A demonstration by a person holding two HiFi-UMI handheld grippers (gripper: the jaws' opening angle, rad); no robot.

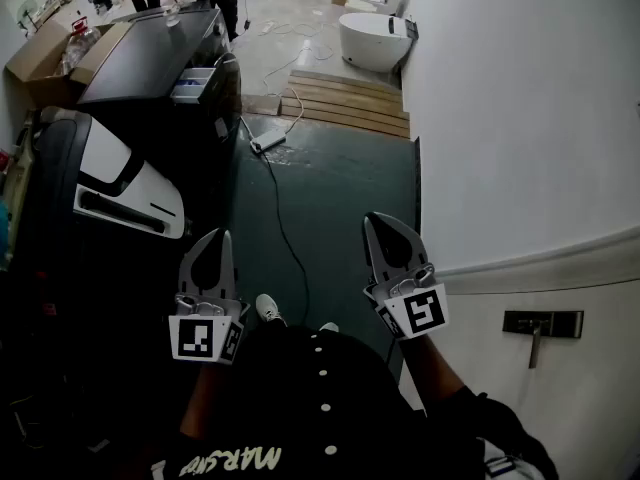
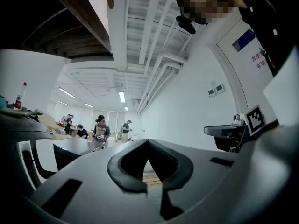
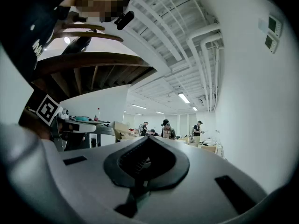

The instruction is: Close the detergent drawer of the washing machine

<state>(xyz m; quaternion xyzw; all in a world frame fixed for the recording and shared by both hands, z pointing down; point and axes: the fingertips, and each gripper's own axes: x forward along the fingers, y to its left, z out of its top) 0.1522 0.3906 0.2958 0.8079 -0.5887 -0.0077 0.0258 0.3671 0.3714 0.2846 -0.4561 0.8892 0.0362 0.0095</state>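
The washing machine (image 1: 150, 53), dark on top, stands far ahead at the upper left of the head view. Its pale detergent drawer (image 1: 193, 85) sticks out of the front. Both grippers are held level near my body, well short of the machine. My left gripper (image 1: 217, 238) has its jaws together with nothing between them, and its tip (image 2: 148, 143) points down the room. My right gripper (image 1: 386, 220) is also shut and empty, and its tip (image 3: 148, 139) faces the same way.
A black and white appliance (image 1: 125, 183) lies at the left, nearer than the machine. A cable with a power adapter (image 1: 268, 140) runs across the dark green floor. A wooden pallet (image 1: 345, 103) and a toilet (image 1: 372, 38) are ahead, and a white wall (image 1: 520, 118) is on the right. People stand at the far end.
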